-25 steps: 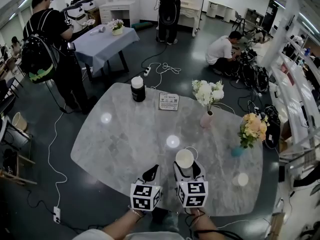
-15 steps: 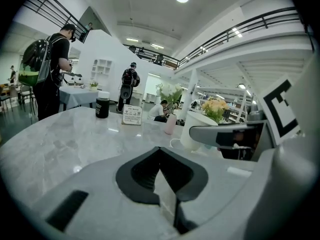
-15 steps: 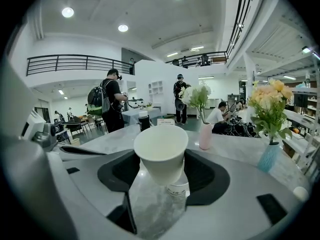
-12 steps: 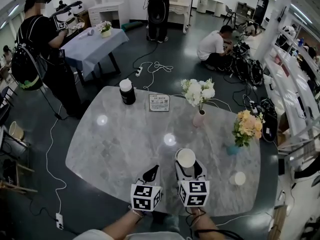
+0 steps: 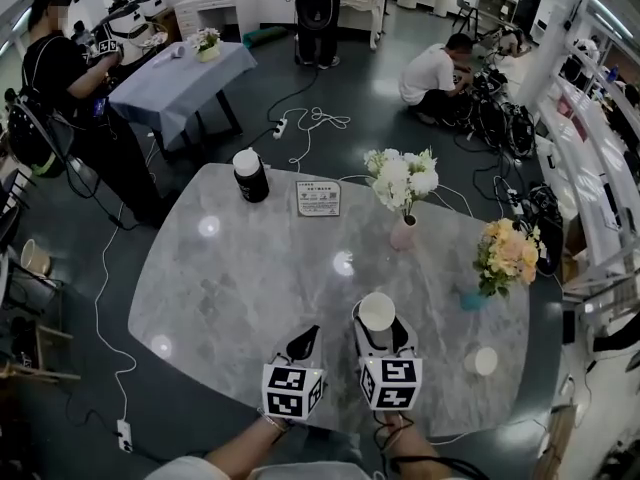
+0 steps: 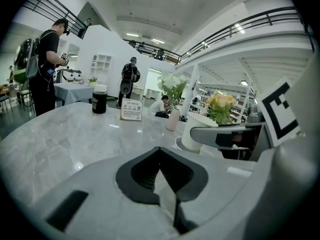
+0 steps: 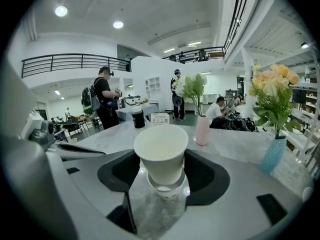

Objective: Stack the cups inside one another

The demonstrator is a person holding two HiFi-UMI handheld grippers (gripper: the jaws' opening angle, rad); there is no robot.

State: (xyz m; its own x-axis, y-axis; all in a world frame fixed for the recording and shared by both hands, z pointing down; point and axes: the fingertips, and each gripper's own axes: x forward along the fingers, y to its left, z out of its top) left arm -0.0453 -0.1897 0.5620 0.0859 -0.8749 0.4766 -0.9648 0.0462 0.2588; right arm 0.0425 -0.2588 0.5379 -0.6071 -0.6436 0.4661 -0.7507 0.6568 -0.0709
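My right gripper (image 5: pixel 378 330) is shut on a white paper cup (image 5: pixel 377 311), upright near the table's front edge. In the right gripper view this cup (image 7: pixel 161 151) hangs between the jaws, its base sunk into the mouth of a second white cup (image 7: pixel 165 188) standing on the table right below it. In the head view the held cup hides that lower one. My left gripper (image 5: pixel 303 344) sits just left of the right one, shut with nothing in it. The left gripper view shows its tips (image 6: pixel 159 150) meeting, with the held cup (image 6: pixel 196 130) off to the right.
On the grey marble table (image 5: pixel 230 278) stand a black canister with a white lid (image 5: pixel 249 175), a small sign card (image 5: pixel 318 198), a pink vase of white flowers (image 5: pixel 404 231) and a blue vase of orange flowers (image 5: pixel 470 300). People and cables surround the table.
The head view has drifted a little. Both grippers and the held cup stay almost where they were near the front edge.
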